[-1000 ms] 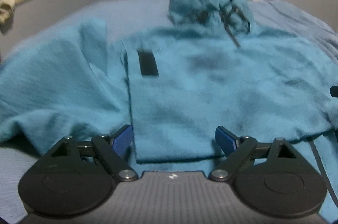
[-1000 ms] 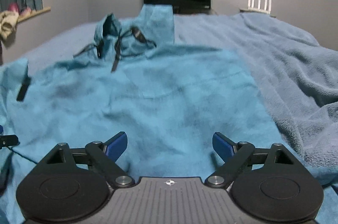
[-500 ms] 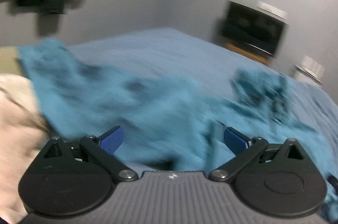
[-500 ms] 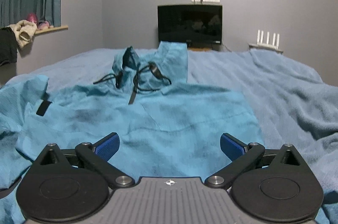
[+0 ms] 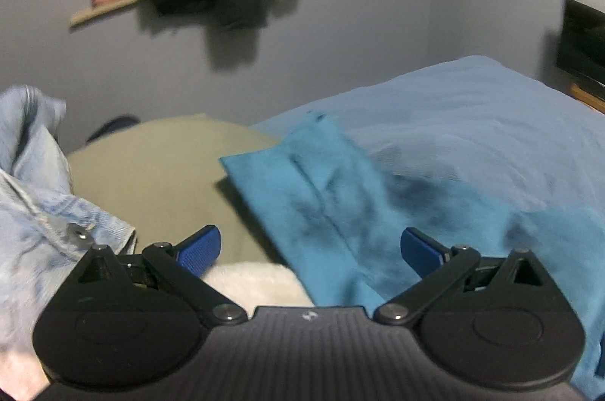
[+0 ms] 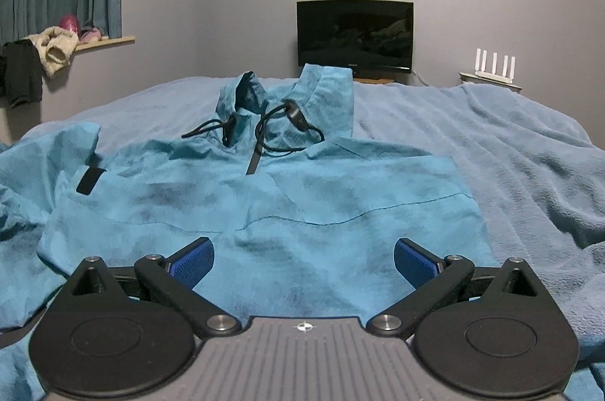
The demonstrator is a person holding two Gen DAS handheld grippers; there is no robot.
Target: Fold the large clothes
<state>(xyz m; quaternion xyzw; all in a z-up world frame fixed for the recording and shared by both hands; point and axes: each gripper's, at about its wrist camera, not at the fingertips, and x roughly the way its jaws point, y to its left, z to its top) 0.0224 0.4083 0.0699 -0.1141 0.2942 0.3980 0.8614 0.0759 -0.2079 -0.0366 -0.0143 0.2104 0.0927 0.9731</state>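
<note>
Teal hoodie (image 6: 264,212) lies on bed (image 6: 529,155), right side folded in, left sleeve (image 5: 321,196) not yet. Left gripper (image 5: 310,246) and right gripper (image 6: 304,259) spread wide, holding nothing.

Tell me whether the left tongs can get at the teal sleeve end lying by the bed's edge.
Probably yes. The left tongs stand open and empty, and the sleeve lies flat just ahead with nothing on it; the denim garment sits off to one side.
</note>
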